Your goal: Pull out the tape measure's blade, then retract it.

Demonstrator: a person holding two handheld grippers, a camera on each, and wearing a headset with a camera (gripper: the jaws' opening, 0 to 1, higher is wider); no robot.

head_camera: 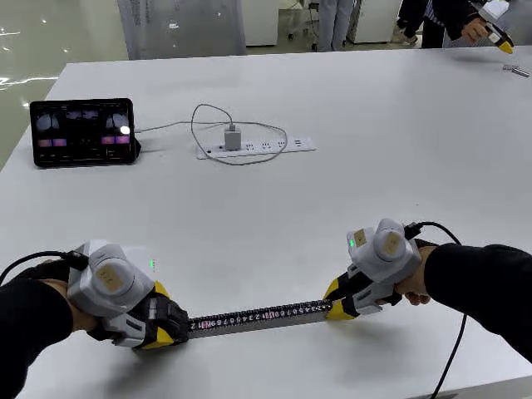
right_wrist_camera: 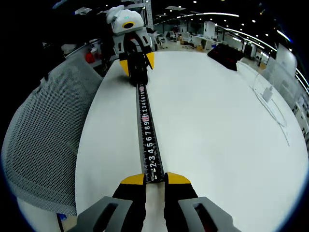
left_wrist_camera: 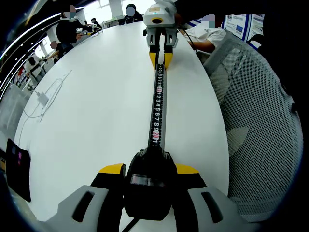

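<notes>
- Head view was bright and evenly lit from overhead; soft, faint shadows lay on the white table [head_camera: 332,125].
- Glare streaked the glossy floor [head_camera: 33,50] at upper left.
- Ceiling lights [right_wrist_camera: 212,14] showed as bright strips in the right gripper view.
- Both gripper views curved straight edges; blade [left_wrist_camera: 158,106] numerals read sharp.
</notes>
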